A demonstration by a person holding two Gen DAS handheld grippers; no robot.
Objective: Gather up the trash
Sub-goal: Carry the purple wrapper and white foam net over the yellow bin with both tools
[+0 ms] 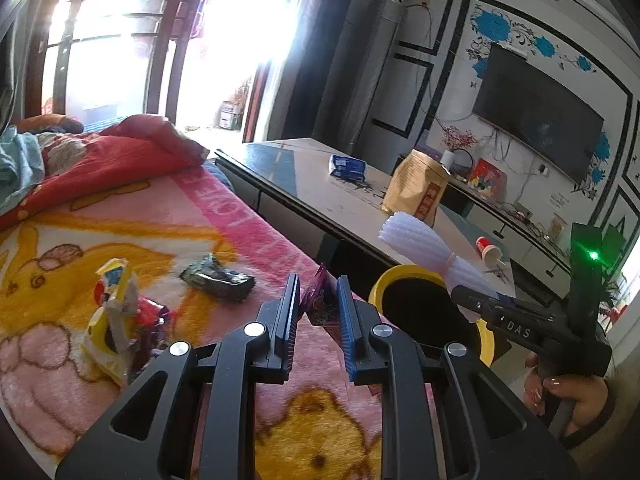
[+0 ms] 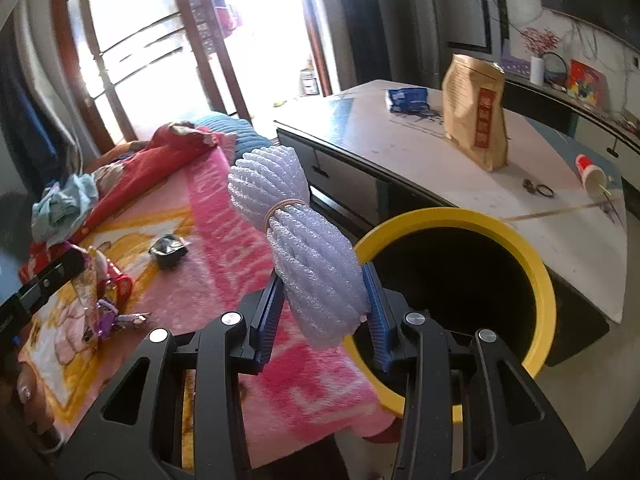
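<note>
My left gripper (image 1: 318, 304) is shut on a purple wrapper (image 1: 320, 300), held above the pink blanket (image 1: 248, 224) near the bed's edge. My right gripper (image 2: 324, 300) is shut on a bundle of white foam netting (image 2: 304, 248) tied with a rubber band, held just left of the yellow-rimmed bin (image 2: 532, 264). The bundle (image 1: 420, 244) and the bin (image 1: 384, 280) also show in the left wrist view. On the blanket lie a dark crumpled wrapper (image 1: 218, 276) and a yellow-white wrapper (image 1: 112, 312) beside red and purple scraps (image 1: 152, 320).
A low table (image 1: 320, 184) stands beyond the bed with a brown paper bag (image 1: 416, 188), a blue packet (image 1: 347, 166) and a tipped red-white cup (image 1: 489, 249). Red bedding (image 1: 112, 152) is piled at the bed's far end. A TV (image 1: 536, 112) hangs on the wall.
</note>
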